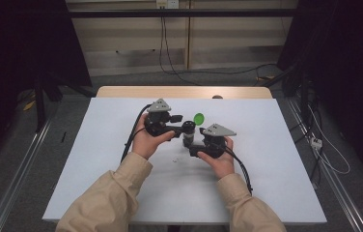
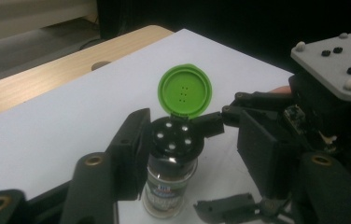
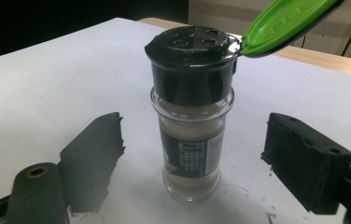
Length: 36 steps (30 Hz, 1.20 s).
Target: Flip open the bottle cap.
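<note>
A small glass spice shaker (image 1: 188, 137) (image 3: 192, 140) stands upright at the middle of the white table. Its black sifter cap (image 2: 173, 137) has several holes, and the green flip lid (image 1: 199, 118) (image 2: 185, 89) (image 3: 285, 23) is hinged back and open. My left gripper (image 1: 183, 128) (image 2: 173, 135) comes in from the left at cap height, its jaws close on either side of the cap, open. My right gripper (image 1: 191, 146) (image 3: 192, 158) sits lower on the near side. Its jaws flank the glass body with clear gaps, open.
The white table cover (image 1: 97, 159) has a wooden edge (image 1: 179, 92) at the far side. A few small specks (image 1: 174, 158) lie just in front of the shaker. The right gripper's grey plate (image 2: 337, 60) is close by in the left gripper view. Cables run over the floor (image 1: 324, 154) at the right.
</note>
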Available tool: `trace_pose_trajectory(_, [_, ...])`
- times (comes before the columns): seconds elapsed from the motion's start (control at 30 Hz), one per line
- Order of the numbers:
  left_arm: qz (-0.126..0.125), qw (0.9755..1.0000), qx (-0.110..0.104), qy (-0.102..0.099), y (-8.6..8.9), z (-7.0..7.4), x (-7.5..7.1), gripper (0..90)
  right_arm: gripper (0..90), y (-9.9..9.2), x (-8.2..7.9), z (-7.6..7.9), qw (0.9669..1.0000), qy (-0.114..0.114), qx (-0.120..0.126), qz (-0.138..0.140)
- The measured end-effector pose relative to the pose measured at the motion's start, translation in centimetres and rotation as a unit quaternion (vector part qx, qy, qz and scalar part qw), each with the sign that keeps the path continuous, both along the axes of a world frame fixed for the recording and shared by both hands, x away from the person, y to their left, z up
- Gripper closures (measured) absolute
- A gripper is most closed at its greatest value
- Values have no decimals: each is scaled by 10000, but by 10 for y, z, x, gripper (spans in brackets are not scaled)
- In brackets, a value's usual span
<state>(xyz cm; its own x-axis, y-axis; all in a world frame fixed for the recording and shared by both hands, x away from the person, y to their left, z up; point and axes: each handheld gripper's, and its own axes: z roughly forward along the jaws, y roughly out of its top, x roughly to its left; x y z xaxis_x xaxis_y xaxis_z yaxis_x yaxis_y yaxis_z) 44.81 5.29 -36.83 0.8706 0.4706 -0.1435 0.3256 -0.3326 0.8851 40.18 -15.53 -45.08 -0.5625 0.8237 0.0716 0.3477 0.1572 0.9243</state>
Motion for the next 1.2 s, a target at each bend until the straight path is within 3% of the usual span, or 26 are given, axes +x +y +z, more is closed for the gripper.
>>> trace_pose_trajectory(0.23, [-141,9996,-123,193,16,-4,-8,312,179,-5,-7,2,10000,41,17,12])
trace_pose_trajectory(0.37, [-167,9997,-128,109,25,-6,-12,261,161,-9,-14,3,9999,98,67,-5])
trace_pose_trajectory(0.43, [-209,9996,-131,109,28,-8,-14,248,132,-11,-17,3,9997,217,62,31])
trace_pose_trajectory(0.73, [-277,9995,-95,134,45,-20,-24,178,110,-22,-34,3,9993,287,-167,145])
trace_pose_trajectory(1.2, [-185,9997,-48,175,72,-36,-37,130,99,-42,-53,3,9991,412,-66,94])
